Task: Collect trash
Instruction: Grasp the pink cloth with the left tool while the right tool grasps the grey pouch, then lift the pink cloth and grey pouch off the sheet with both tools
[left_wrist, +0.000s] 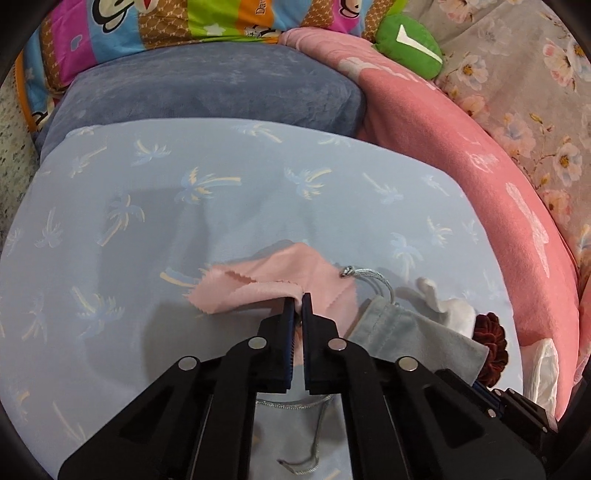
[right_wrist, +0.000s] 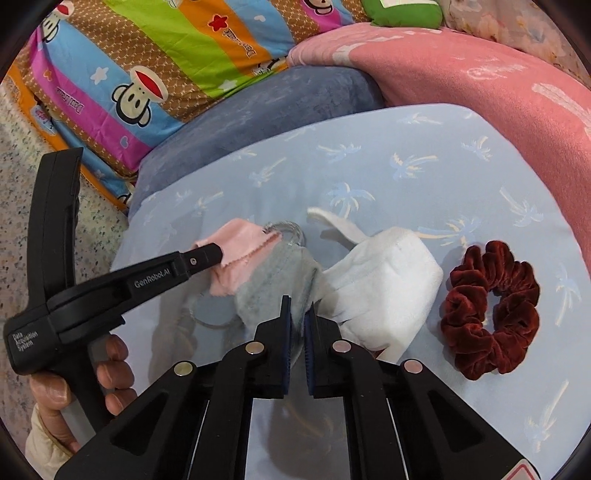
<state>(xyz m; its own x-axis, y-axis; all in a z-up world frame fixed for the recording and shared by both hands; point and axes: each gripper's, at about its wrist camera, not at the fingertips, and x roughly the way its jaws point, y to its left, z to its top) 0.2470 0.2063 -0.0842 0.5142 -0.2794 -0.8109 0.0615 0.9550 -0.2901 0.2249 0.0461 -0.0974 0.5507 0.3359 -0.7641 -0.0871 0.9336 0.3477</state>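
Observation:
My left gripper (left_wrist: 298, 297) is shut on a pink cloth (left_wrist: 266, 284) with pinked edges, held just above the pale blue palm-print sheet (left_wrist: 147, 206). In the right wrist view the left gripper (right_wrist: 218, 254) pinches the same pink cloth (right_wrist: 240, 254). My right gripper (right_wrist: 298, 306) is shut on the edge of a grey drawstring pouch (right_wrist: 273, 280) with a silver cord (right_wrist: 291, 227). The pouch also shows in the left wrist view (left_wrist: 406, 332). A white fabric item (right_wrist: 384, 280) and a dark red velvet scrunchie (right_wrist: 491, 310) lie to the right.
A blue-grey pillow (left_wrist: 207, 88) lies behind the sheet, with a colourful monkey-print quilt (right_wrist: 155, 66) beyond. A pink blanket (left_wrist: 480, 166) runs along the right. A green plush toy (left_wrist: 410, 44) sits at the back. A crumpled white tissue (left_wrist: 543, 369) lies at the right edge.

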